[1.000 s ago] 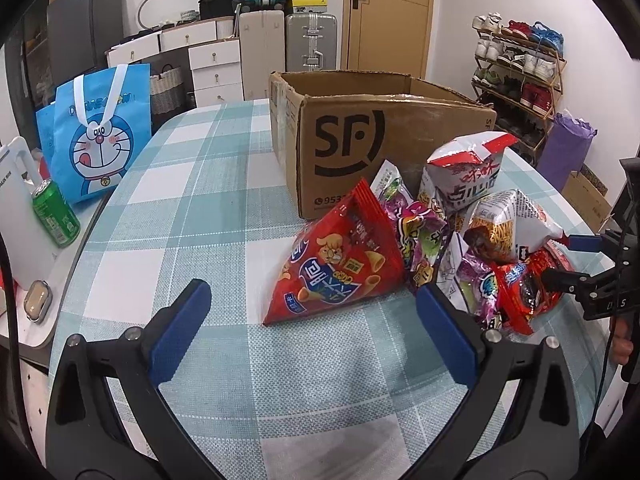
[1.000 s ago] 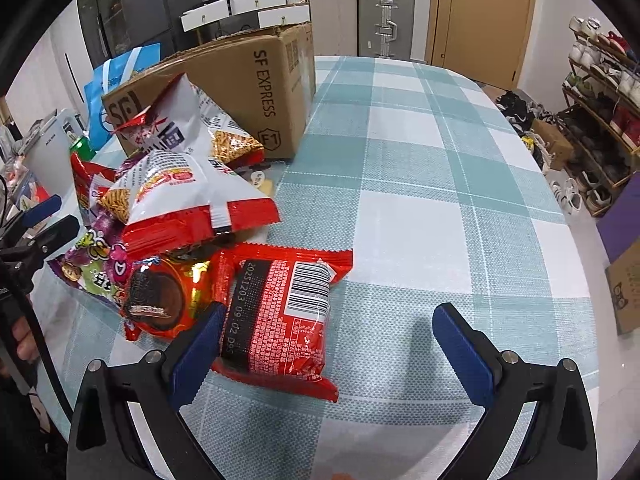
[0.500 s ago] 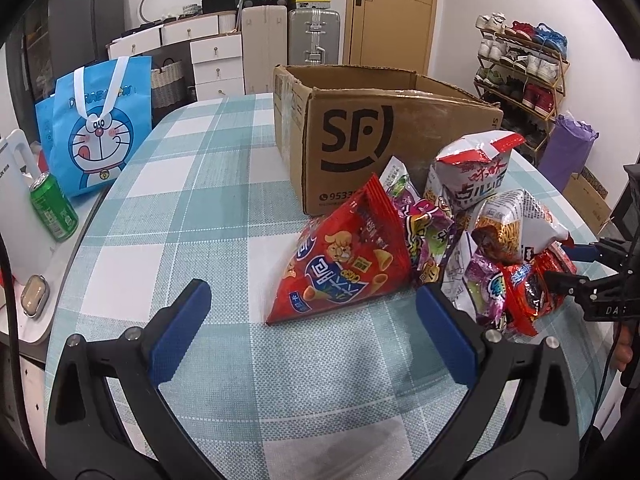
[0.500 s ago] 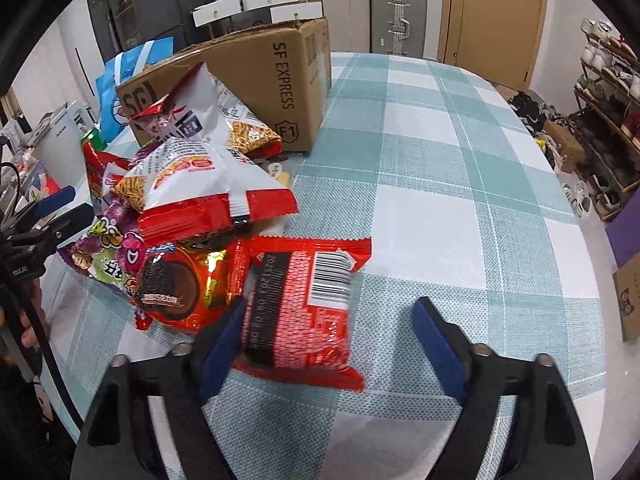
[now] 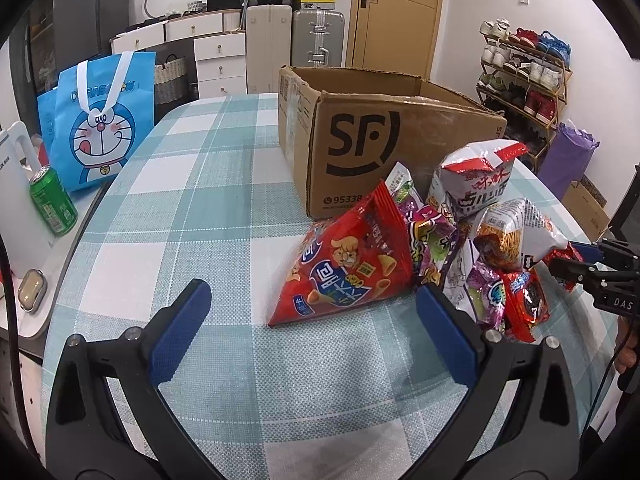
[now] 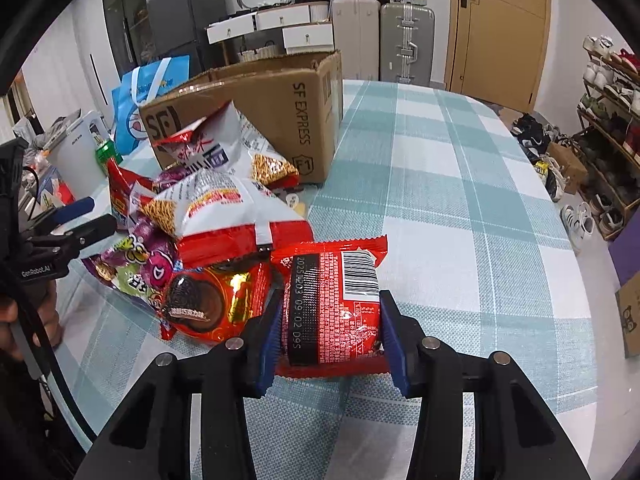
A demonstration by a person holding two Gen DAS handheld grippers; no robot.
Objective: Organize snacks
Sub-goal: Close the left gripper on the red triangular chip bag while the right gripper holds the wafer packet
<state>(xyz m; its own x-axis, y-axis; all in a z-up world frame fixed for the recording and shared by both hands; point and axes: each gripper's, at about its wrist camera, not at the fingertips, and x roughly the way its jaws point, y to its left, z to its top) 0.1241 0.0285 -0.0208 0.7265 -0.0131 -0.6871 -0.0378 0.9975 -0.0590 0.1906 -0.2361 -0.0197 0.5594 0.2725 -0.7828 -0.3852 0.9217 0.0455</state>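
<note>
Right gripper (image 6: 330,330) just squeezed tight on red snack pack (image 6: 331,304), low on checked table (image 6: 460,208) beside snack pile (image 6: 208,216). Left gripper (image 5: 308,330) wide open, holding nothing. Box (image 5: 384,148) behind pile.

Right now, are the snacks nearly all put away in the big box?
Not yet. Nothing looks packed: the cardboard box shows no snacks from here, though its floor is hidden. In hand: the right tongs have just closed on a red packet. Left: the pile beside the box, like the red cone-snack bag and white noodle bag. The left tongs are open.
</note>
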